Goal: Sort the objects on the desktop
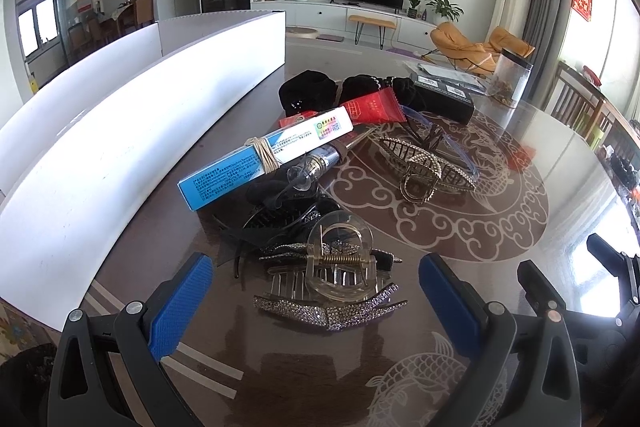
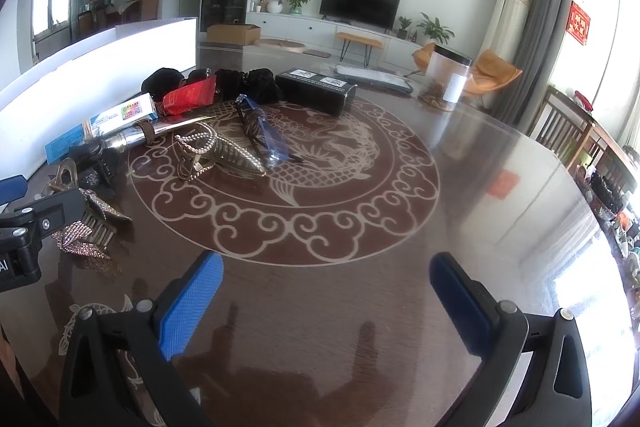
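A pile of small objects lies on the dark patterned table [image 1: 500, 155]. My left gripper [image 1: 316, 291] is open, its blue pads either side of a clear hair claw clip [image 1: 340, 259] and a rhinestone clip [image 1: 332, 311]. Behind them lie black clips [image 1: 280, 215], a blue-and-white box [image 1: 260, 155], a silver tube [image 1: 324, 159], a gold pearl claw clip [image 1: 428, 167], a red packet [image 1: 376, 107] and black pouches [image 1: 308, 91]. My right gripper [image 2: 326, 291] is open and empty over bare table, right of the pile. The gold clip [image 2: 216, 155] and blue glasses [image 2: 264, 139] show ahead of it.
A white board [image 1: 140, 99] stands along the table's left side. A black box [image 1: 444, 95] and a clear jar with a black lid [image 1: 512, 75] stand at the back. The right gripper's body [image 1: 600, 291] shows at the left view's right edge. Chairs stand past the table's right edge.
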The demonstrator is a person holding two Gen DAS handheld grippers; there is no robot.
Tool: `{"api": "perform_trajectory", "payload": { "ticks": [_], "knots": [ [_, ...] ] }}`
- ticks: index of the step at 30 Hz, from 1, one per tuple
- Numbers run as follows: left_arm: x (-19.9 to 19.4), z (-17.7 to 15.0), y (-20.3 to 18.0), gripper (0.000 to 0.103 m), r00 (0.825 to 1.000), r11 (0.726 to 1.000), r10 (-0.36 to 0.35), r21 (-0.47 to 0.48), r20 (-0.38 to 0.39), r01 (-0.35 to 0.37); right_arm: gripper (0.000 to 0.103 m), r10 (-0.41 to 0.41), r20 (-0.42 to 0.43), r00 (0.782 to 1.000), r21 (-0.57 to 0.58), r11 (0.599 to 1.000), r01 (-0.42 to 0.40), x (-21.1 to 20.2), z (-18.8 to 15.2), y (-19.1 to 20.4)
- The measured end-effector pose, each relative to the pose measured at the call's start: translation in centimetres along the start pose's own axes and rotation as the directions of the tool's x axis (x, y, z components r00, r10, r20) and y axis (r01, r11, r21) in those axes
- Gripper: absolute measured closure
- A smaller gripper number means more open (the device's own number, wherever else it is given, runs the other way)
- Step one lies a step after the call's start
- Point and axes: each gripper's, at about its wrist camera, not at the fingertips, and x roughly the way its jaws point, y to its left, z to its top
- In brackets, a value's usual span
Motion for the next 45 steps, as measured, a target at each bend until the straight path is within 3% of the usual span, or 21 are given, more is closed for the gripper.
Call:
{"api": "perform_trajectory", "payload": {
  "ticks": [16,28,45],
  "knots": [
    [0.2,-0.1,0.0,0.0,1.0,1.0,0.004,0.0,-0.007,-0.004,0.0,0.0,-0.001,1.0,0.0,1.0,0.0,0.0,0.0,0.0],
    [1.3,-0.2,1.0,0.0,0.998,0.998,0.035,-0.044,-0.058,-0.037,0.0,0.004,-0.014,1.0,0.003,1.0,-0.004,0.3,-0.2,-0.1],
    [2.0,-0.6,1.1,0.0,0.994,0.998,0.053,-0.035,-0.099,-0.057,0.0,0.037,-0.067,0.997,0.07,0.997,-0.032,1.3,-0.1,-1.3]
  ]
}}
